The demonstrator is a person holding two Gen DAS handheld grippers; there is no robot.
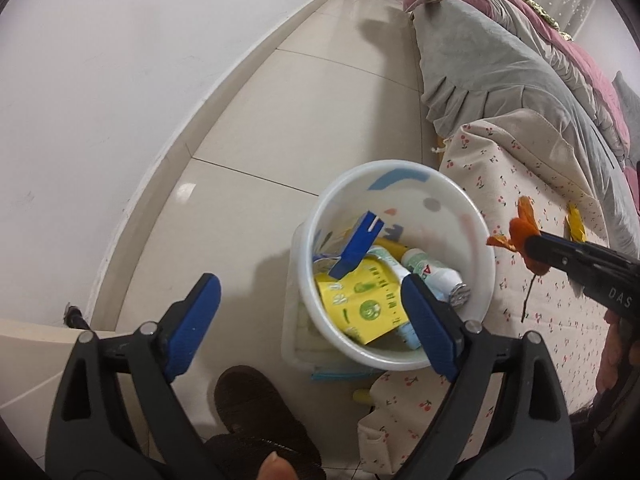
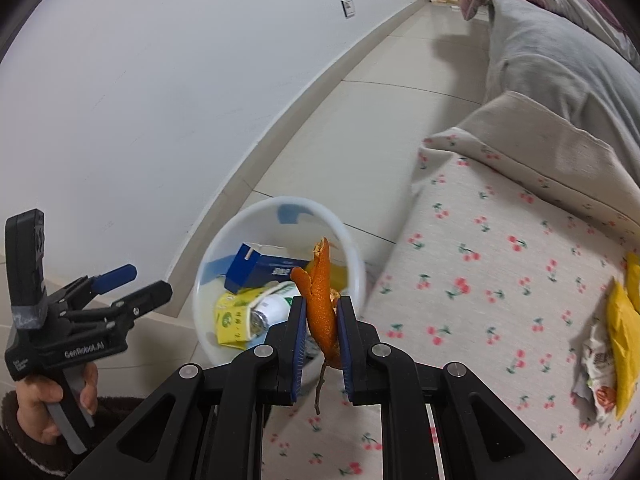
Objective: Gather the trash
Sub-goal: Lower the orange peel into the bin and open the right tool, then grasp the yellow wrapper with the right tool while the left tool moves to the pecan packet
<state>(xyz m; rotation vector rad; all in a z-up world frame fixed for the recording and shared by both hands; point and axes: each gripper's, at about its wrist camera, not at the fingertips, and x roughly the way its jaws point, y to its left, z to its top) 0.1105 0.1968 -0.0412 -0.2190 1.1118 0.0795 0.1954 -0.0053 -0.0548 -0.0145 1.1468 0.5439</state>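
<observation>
Currently, a curled strip of orange peel (image 2: 320,304) with a thin brown stem hanging from it is clamped between the blue-padded fingers of the right gripper (image 2: 322,344), which is held above the edge of the cherry-print cream bedspread (image 2: 480,280) and just beside the round white plastic bucket (image 1: 476,240). Seen from the left wrist view, the same peel (image 1: 520,232) is carried at the tip of the right gripper (image 1: 536,252), close to the bucket's rim but outside it. The left gripper (image 1: 316,316) is spread wide with nothing between its fingers, and it is held over the bucket and the pale tiled floor (image 1: 280,120). Inside the bucket, a dark blue cardboard box (image 1: 356,244), a yellow printed carton (image 1: 360,304) and a small white plastic bottle with a foil top (image 1: 434,276) are seen lying together. On the bedspread, further to the right, yellow wrappers (image 2: 622,340) and a crumpled printed packet (image 2: 596,376) are left lying. A grey quilt (image 2: 552,80) is heaped on the bed beyond.
</observation>
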